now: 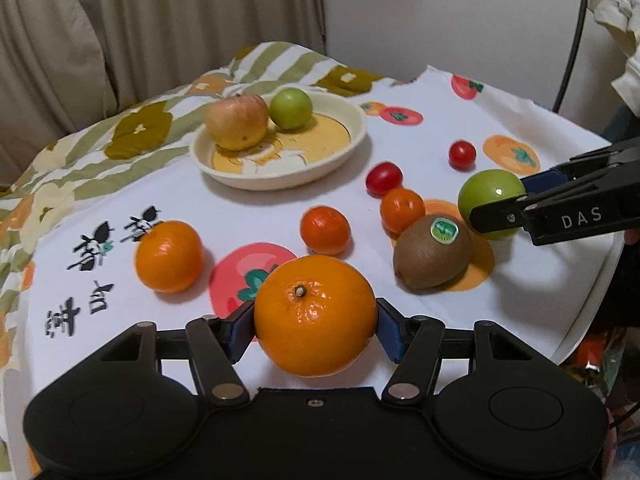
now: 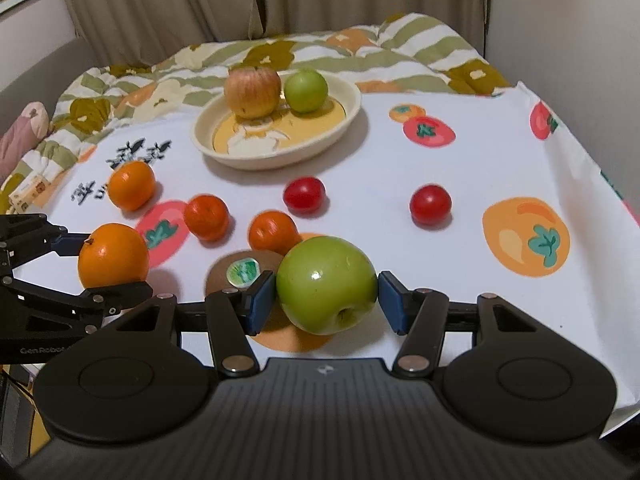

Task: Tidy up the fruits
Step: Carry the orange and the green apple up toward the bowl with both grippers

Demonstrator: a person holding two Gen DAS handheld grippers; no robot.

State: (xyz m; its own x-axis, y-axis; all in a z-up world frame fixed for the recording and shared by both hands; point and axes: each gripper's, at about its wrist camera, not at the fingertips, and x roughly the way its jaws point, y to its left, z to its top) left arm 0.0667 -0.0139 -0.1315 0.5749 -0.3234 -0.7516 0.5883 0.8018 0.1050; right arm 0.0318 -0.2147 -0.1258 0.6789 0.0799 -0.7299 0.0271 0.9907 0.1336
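Two round fruits — my left gripper [image 1: 315, 322] squeezes the orange [image 1: 315, 316], my right gripper [image 2: 327, 298] the apple [image 2: 326, 290] — smooth, firm, held mid-sides.

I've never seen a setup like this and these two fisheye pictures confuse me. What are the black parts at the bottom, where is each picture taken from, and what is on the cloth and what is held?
The black parts are two hand-held grippers, each with a camera looking along its fingers. In the left camera's picture the left gripper is shut on an orange. In the right camera's picture the right gripper clamps a green apple. Each gripper also shows at the edge of the other's view. On the cloth a plate holds a red apple and a second green apple. Loose lie a kiwi, three smaller oranges and two tomatoes.
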